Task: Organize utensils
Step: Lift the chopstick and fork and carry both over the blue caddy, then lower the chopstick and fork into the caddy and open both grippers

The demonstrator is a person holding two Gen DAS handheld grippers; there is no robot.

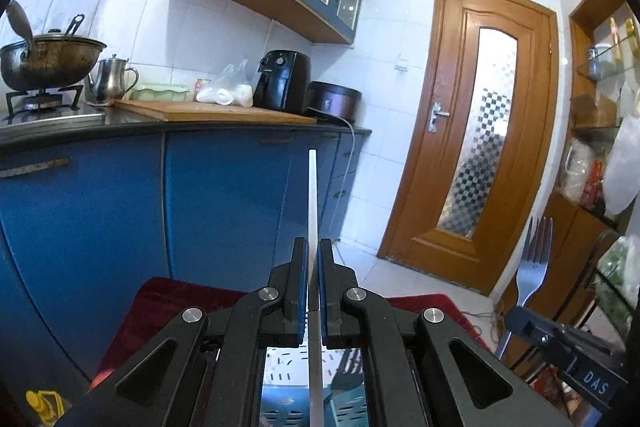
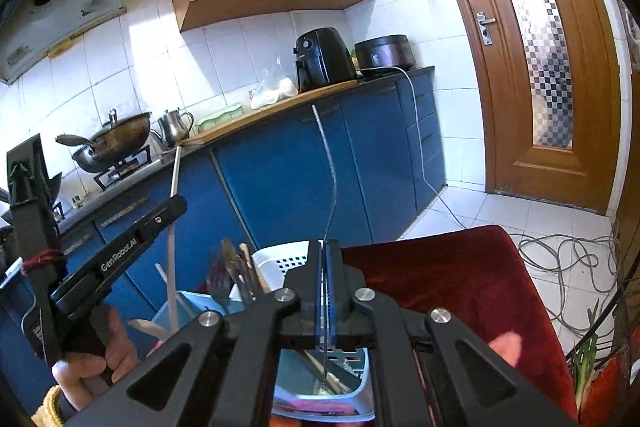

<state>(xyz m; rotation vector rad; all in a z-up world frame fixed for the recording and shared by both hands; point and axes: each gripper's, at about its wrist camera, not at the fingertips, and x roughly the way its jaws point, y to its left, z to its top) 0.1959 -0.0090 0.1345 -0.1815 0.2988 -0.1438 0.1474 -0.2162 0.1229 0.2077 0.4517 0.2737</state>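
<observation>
Nearest, straight above the light-blue basket [image 2: 192,307]: right tongs [image 2: 324,247], pinched narrow on a metal fork [image 2: 330,179]. Seen edge-on there as a thin curved line rising from between the pads, handle end dipping toward the inside of the basket; from the other wrist, tines pointing up.

Up and to the left of the basket: left tongs [image 1: 314,247], clamped tight on a white stick [image 1: 313,195], slim and chopstick-like. Standing upright in the grip, lower end running down over the basket. Wrapped round the handle of that gripper, a hand [image 2: 92,359].

Inside the basket: wooden chopsticks [image 2: 240,273] and a few other handles, leaning upright. Just behind the basket: a white perforated container [image 2: 292,261]; touching or not, cannot tell. Under the basket and spreading to its right: a dark red cloth [image 2: 440,287].

Farther right of the basket, on the pale floor tiles: a tangle of grey cable [image 2: 560,259].

Behind the basket: blue cabinet fronts [image 2: 280,167], topped by the dark tabletop [image 1: 80,133]. Along it, a wooden cutting board [image 1: 208,111], a black air fryer [image 1: 282,81], a dark rice cooker [image 1: 334,101], a steel kettle [image 1: 110,83] and a blackened wok [image 1: 48,63] on a gas burner.

Farthest, beyond the basket and to its right: a brown wooden door [image 1: 452,47] with a patterned glass panel.
</observation>
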